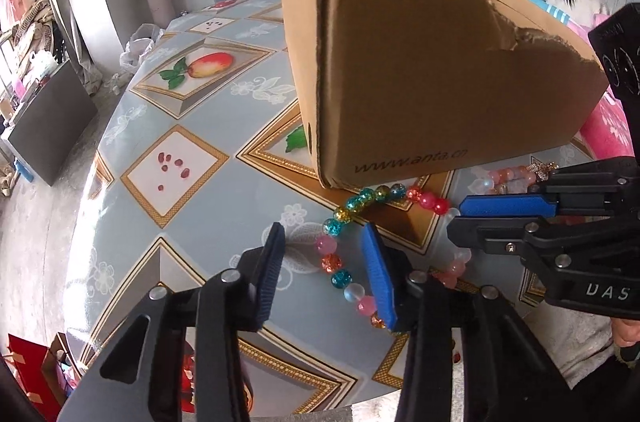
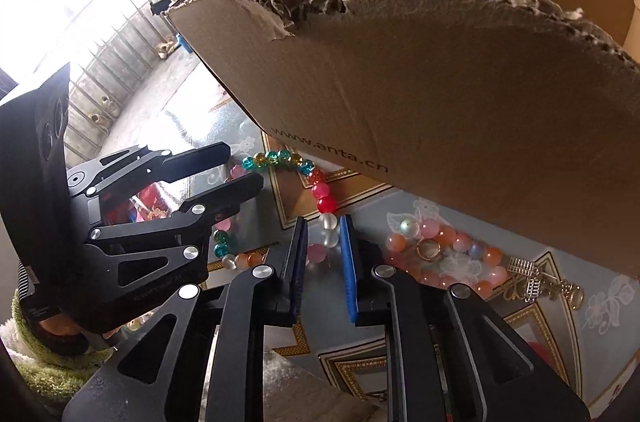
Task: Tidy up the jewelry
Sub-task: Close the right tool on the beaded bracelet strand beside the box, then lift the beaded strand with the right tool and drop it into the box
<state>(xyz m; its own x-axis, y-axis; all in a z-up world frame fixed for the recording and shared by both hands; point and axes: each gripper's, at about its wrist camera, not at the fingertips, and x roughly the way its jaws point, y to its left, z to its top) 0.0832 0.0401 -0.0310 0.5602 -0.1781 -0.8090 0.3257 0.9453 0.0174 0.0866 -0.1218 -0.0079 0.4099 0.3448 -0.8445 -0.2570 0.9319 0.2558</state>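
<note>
The multicoloured bead bracelet (image 1: pixel 348 262) lies on the patterned tablecloth (image 1: pixel 180 126) just before the torn cardboard box (image 1: pixel 440 82). My left gripper (image 1: pixel 326 276) straddles its near arc, pads apart. My right gripper (image 2: pixel 324 246) pinches its frosted beads.
</note>
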